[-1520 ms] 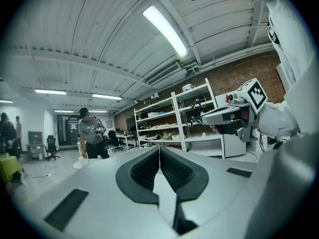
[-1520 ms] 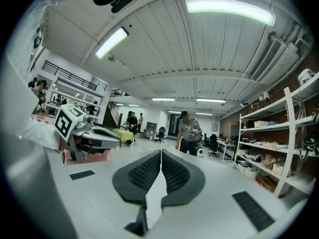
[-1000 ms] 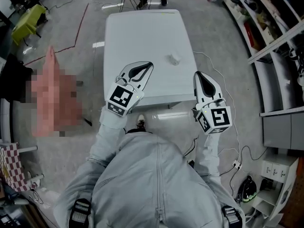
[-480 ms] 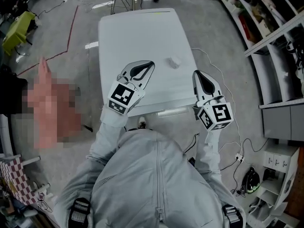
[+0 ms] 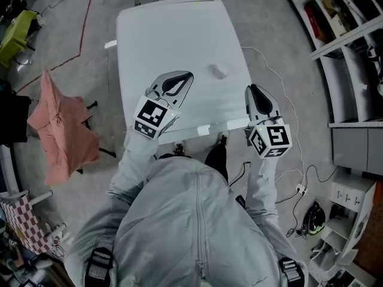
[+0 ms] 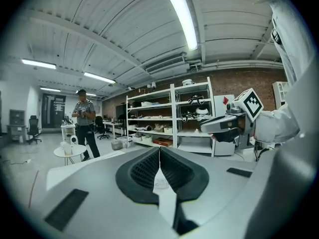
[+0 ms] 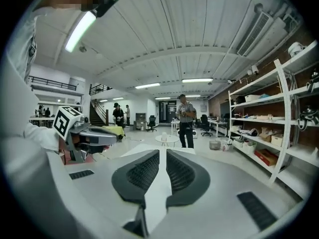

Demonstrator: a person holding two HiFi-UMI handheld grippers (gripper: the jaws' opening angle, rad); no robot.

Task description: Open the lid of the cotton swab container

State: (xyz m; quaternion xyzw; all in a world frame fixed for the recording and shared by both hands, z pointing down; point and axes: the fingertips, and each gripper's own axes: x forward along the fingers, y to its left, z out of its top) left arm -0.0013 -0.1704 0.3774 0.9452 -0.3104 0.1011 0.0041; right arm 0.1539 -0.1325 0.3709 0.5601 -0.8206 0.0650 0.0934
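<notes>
The cotton swab container [image 5: 218, 71], small, pale and closed, lies on the white table [image 5: 173, 40] toward its right side. My left gripper [image 5: 181, 78] hovers over the table's near left part, shut, with nothing between its fingers; the container lies ahead of it and to its right. In the left gripper view its dark ribbed pads [image 6: 175, 172] meet along a line. My right gripper [image 5: 253, 90] hangs at the table's near right corner, shut and empty, short of the container. Each gripper view shows the other gripper beside it: the right gripper [image 6: 222, 126] and the left gripper [image 7: 94, 134].
A pink cloth [image 5: 60, 124] hangs over a stand left of the table. Shelving [image 5: 353, 52] runs along the right wall, with cables [image 5: 287, 178] on the floor near it. A person [image 7: 186, 126] stands by a small round table [image 7: 165, 139] beyond the far end.
Both grippers have sunk lower toward the table's near edge, still shut. The head view has shifted, so the table sits higher in the picture.
</notes>
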